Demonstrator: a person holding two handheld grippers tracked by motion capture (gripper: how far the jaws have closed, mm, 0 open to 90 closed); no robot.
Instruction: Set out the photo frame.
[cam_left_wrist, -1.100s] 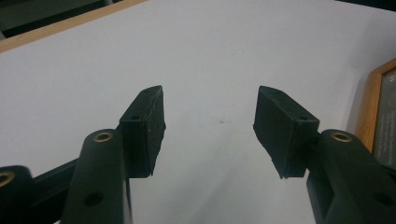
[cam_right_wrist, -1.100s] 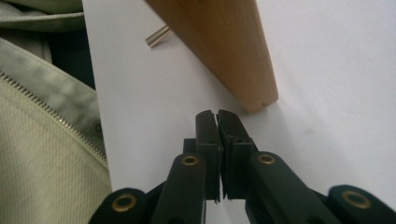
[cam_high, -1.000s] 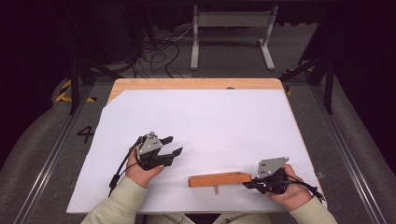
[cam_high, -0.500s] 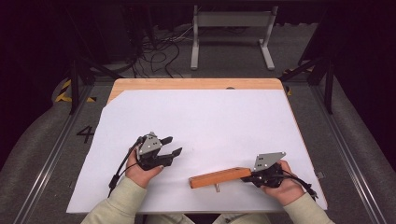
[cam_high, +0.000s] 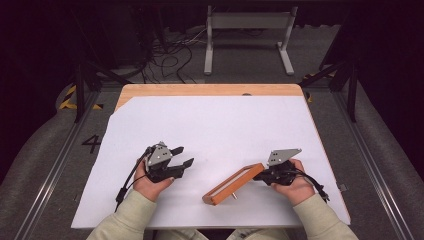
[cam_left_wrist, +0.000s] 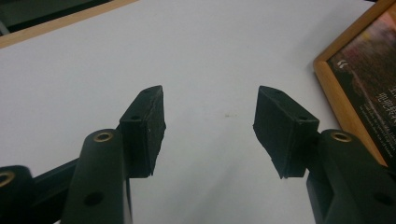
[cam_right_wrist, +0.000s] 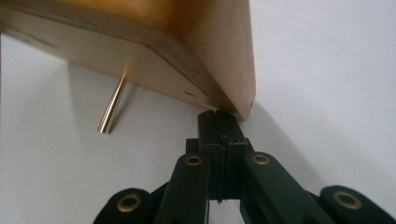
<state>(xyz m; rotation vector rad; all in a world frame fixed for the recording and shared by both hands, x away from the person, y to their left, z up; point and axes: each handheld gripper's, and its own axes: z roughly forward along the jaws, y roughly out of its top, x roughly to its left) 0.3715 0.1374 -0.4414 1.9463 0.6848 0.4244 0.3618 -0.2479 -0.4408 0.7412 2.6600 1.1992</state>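
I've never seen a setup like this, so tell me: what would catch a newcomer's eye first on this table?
Probably the wooden picture frame, standing tilted near the front edge of the white table, with a thin brass peg sticking out from its back. The right gripper has its black jaws pressed shut at the frame's corner. The left gripper, held off to the left, waits with its jaws open and nothing between them.
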